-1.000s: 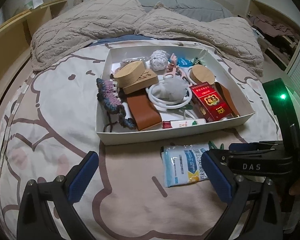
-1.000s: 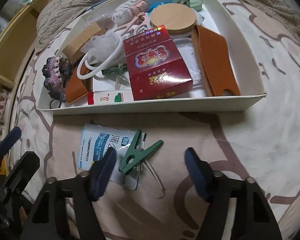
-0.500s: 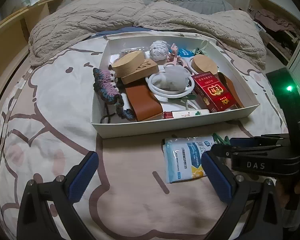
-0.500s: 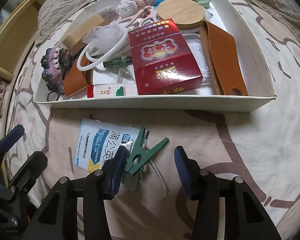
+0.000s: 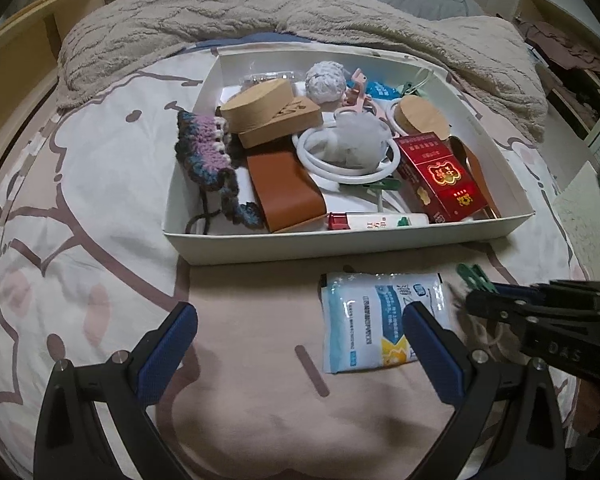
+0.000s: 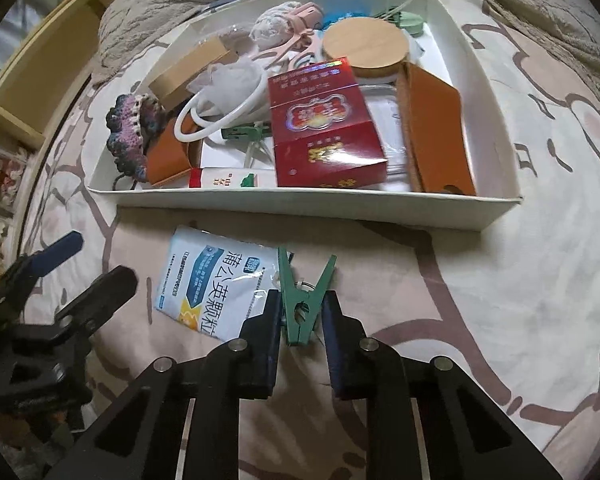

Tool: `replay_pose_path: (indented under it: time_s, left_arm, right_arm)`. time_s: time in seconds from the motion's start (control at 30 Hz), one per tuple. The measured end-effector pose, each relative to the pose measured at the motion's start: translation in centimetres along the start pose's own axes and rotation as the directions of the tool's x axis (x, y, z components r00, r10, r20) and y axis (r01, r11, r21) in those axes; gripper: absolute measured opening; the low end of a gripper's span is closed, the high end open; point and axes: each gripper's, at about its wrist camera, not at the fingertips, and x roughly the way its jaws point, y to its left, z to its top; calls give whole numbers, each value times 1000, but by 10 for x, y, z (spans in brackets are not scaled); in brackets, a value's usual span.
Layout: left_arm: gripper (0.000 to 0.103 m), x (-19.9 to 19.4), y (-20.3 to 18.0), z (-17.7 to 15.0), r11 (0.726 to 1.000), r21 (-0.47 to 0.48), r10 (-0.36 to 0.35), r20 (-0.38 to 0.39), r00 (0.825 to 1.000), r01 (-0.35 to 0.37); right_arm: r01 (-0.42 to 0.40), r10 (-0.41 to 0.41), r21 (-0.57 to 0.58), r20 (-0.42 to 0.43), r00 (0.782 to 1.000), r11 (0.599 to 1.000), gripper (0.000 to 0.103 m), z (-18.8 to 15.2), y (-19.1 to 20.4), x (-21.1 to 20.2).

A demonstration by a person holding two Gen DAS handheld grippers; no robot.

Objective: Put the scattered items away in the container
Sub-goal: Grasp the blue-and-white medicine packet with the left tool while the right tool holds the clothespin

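Note:
A green clothes peg [image 6: 303, 300] lies on the bed sheet just in front of the white container [image 6: 300, 208], and my right gripper [image 6: 300, 312] is shut on it, blue pads pressing both sides. A white and blue medicine sachet [image 6: 216, 284] rests beside the peg, partly under it. In the left wrist view the sachet [image 5: 374, 320] lies between and ahead of my open left gripper [image 5: 300, 340], whose right pad overlaps its edge. The peg [image 5: 474, 276] shows there as a green tip at the right gripper's nose. The container [image 5: 340, 246] holds several items.
Inside the container lie a red box [image 6: 320, 124], brown leather pieces [image 6: 436, 132], a white ring [image 5: 346, 156], wooden boxes [image 5: 272, 112], a round wooden lid [image 6: 366, 46] and a crocheted piece [image 5: 208, 152]. A beige blanket [image 5: 260, 8] bunches behind. A wooden shelf [image 6: 40, 68] borders the bed's left.
My right gripper's jaws have closed from wide apart onto the green peg. The left gripper has sunk slightly toward the sachet and stays open.

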Motion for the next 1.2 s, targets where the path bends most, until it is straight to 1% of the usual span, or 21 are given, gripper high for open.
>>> replay_pose_path:
  time_s: [0.13,0.2,0.33,0.57,0.63,0.83,0.93,1.2]
  left_arm:
    - [103,8,-11,5,1000,-11,-7,-31,1000,7]
    - [103,11,-21,6,1000,9,-2,-35,999,2]
    - [103,19,-40,7,997,65,32,-54,998,-29]
    - [103,37,-60,7,995,97,16,-104,994,-6]
    - [103,42,-65,7,994,109,26,-111,993,-14]
    - [103,60,-73,7,996,84,27,-168,985,-13]
    - [103,64,-75,7,996,90,39,-167,985,-24]
    - [103,65,-73,7,997,78,32,-157,987,-20]
  right_arm:
    - [17,-17,31,2,1000,999,21,-2,-11,-5]
    - [22,-22,43,3,1000,999,21,-5,-19,-9]
    - [21,-21,70,3,1000,997,21,-8,-28,-12]
    - [11,-10,105,-9,1000,994,21,-15,-45,-16]
    - [5,-3,116,-17,1000,993,21,-17,-49,-15]
    - [-5,9,136,-31,999,991,21,-19,-53,-13]
    - [-8,13,135,-33,999,991,21,-19,-53,-13]
    - [-11,15,150,-29,999,989,21,-15,-55,-15]
